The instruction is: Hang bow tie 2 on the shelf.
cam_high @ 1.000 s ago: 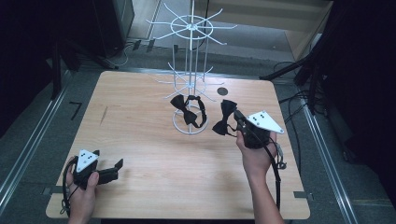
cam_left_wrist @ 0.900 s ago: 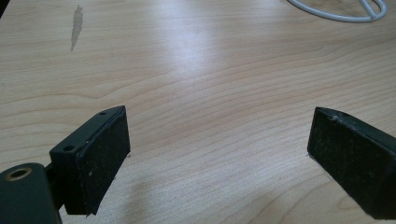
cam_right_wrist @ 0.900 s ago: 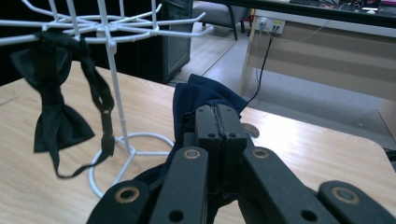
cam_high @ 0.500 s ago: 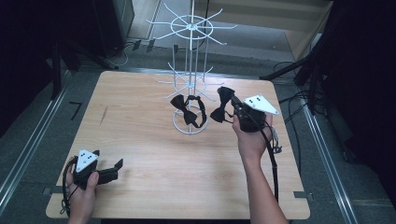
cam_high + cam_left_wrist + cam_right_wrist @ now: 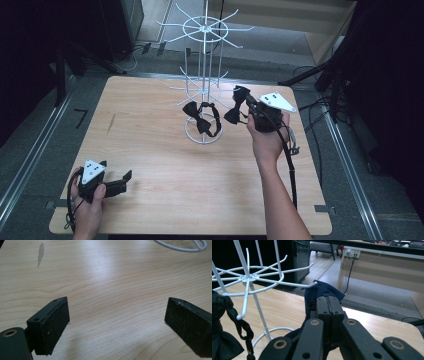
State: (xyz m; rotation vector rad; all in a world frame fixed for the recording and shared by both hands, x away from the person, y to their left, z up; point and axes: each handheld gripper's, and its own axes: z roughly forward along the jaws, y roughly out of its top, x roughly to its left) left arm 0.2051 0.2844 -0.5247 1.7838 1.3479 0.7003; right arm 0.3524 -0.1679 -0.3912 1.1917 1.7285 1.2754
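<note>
Right hand-held gripper (image 5: 246, 111) w/ clamped bow tie (image 5: 235, 107) moved nearer rack (image 5: 204, 95); tie partly hidden. Left hand-held gripper (image 5: 117, 322) released.

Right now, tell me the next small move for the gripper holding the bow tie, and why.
Probably ease the right gripper a little toward the nearest white wire hook of the white wire rack: its jaws are shut on the dark bow tie, which sits just beside that hook's tip, not yet hung.

Place: looked like a lab or recording room.
Worktop: a bare wooden table (image 5: 165, 165) stood on grey carpet.
Surroundings: dark stands, floor cables (image 5: 320, 107), a wall socket (image 5: 351, 252) and wooden cabinets beyond its far edge.
</note>
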